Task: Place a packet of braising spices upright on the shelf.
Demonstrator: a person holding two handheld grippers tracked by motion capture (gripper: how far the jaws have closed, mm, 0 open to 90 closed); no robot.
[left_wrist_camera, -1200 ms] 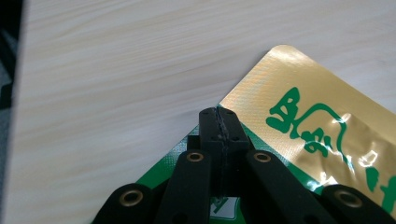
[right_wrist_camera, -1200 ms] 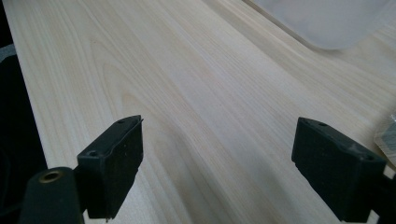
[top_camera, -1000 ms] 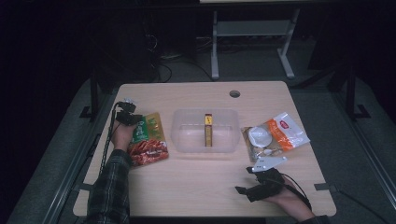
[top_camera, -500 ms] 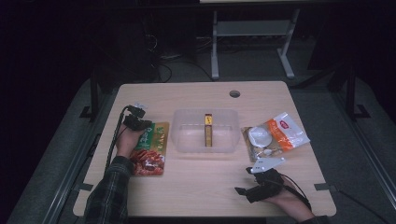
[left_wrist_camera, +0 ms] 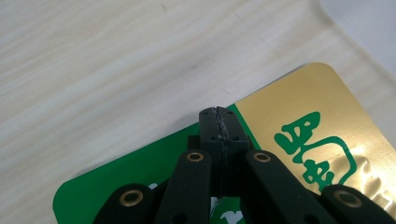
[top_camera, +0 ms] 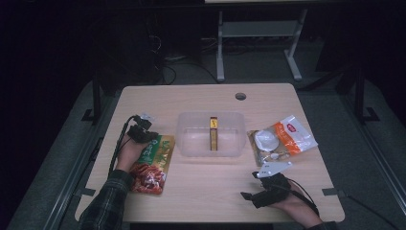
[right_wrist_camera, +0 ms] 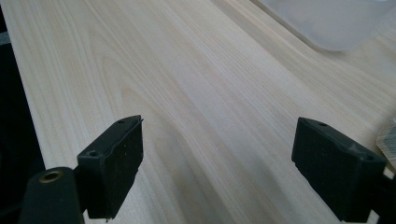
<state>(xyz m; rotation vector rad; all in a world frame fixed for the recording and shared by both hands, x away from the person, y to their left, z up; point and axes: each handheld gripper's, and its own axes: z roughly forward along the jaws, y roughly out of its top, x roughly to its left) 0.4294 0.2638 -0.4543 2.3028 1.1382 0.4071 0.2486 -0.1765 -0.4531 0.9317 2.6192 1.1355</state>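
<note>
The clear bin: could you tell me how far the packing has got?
Done: a yellow box stands in the clear bin. In hand: the left claw is shut at the green packet's edge. Left: that packet and the orange-white packets; the right claw is open.

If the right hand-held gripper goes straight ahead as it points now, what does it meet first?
Probably the clear plastic box; before it, the right hand-held gripper has bare table in front, though depth is hard to judge.

The right gripper (right_wrist_camera: 217, 170) has its two black jaws wide apart over the light wooden tabletop (right_wrist_camera: 187, 84). A clear plastic box (right_wrist_camera: 336, 21) sits far off at the top.
</note>
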